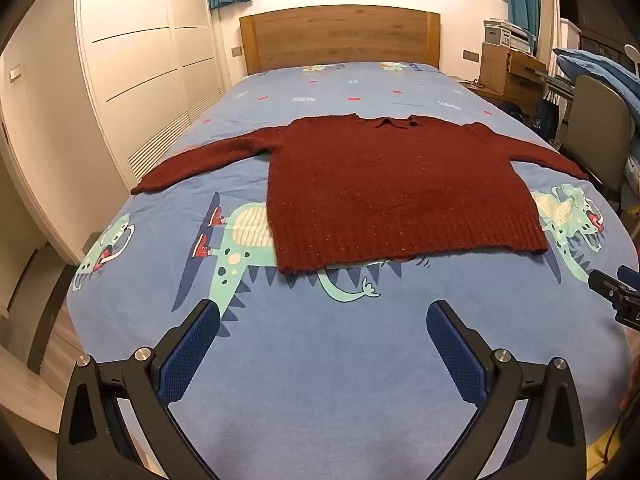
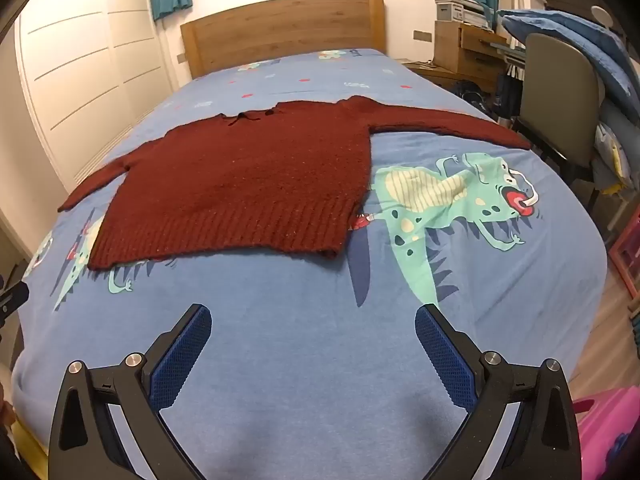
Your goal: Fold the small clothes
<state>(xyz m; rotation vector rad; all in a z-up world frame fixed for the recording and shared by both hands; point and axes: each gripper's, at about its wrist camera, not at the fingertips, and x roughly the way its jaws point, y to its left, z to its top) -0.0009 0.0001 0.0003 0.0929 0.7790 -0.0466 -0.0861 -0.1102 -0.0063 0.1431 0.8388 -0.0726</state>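
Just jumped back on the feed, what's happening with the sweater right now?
The dark red sweater lies flat and unfolded on the blue dinosaur bedspread, both sleeves spread out sideways. The left gripper and the right gripper hover over the bedspread short of the hem, jaws open and empty. Neither touches the sweater; no fold is made.

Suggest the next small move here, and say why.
Probably bring the left gripper forward to the sweater's left sleeve: the garment lies flat and unfolded with both sleeves spread, and both grippers are open, empty and short of its hem.
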